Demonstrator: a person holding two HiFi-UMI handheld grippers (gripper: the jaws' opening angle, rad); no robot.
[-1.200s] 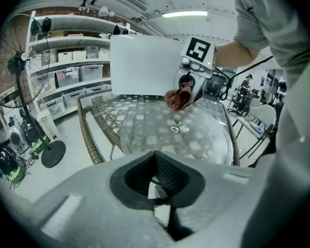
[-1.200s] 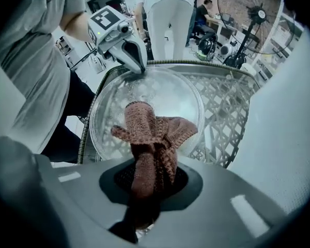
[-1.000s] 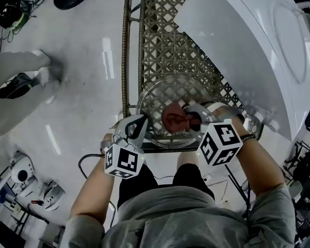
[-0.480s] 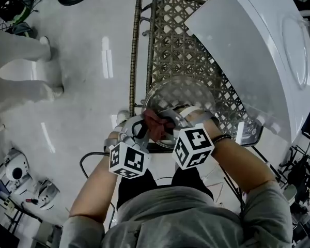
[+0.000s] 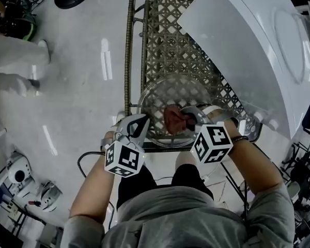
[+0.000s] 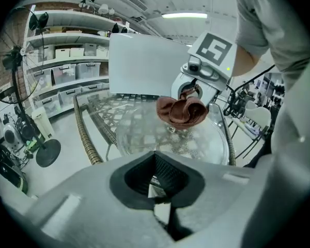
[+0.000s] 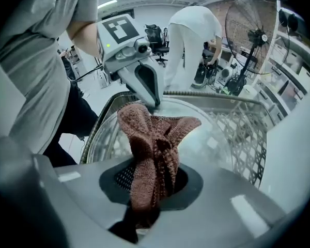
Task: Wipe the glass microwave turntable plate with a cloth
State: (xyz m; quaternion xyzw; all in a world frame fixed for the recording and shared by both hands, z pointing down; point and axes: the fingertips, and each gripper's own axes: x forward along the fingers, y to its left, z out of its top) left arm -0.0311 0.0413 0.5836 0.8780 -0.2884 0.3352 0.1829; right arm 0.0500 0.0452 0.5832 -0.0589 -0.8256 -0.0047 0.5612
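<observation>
Right gripper (image 5: 190,115): clamped on brown cloth (image 5: 172,119), over the plate's middle.
Left gripper (image 5: 138,124): pinching glass turntable plate (image 5: 165,93) at near-left rim.

Lattice table top (image 5: 165,45): far half bare, open from above and from the left across the raised wicker rail (image 5: 126,50). White appliance (image 5: 258,50): large slanted body closing the table's whole right side, overhanging the lattice just beside the glass plate (image 5: 170,92). Plate's near edge: occupied by the left gripper (image 5: 142,120), clamped on the rim, and the right gripper (image 5: 185,113), clamped on the cloth (image 5: 173,119) over the glass. Floor (image 5: 82,87) left of the table: open, with a person's legs (image 5: 15,61) well apart.
</observation>
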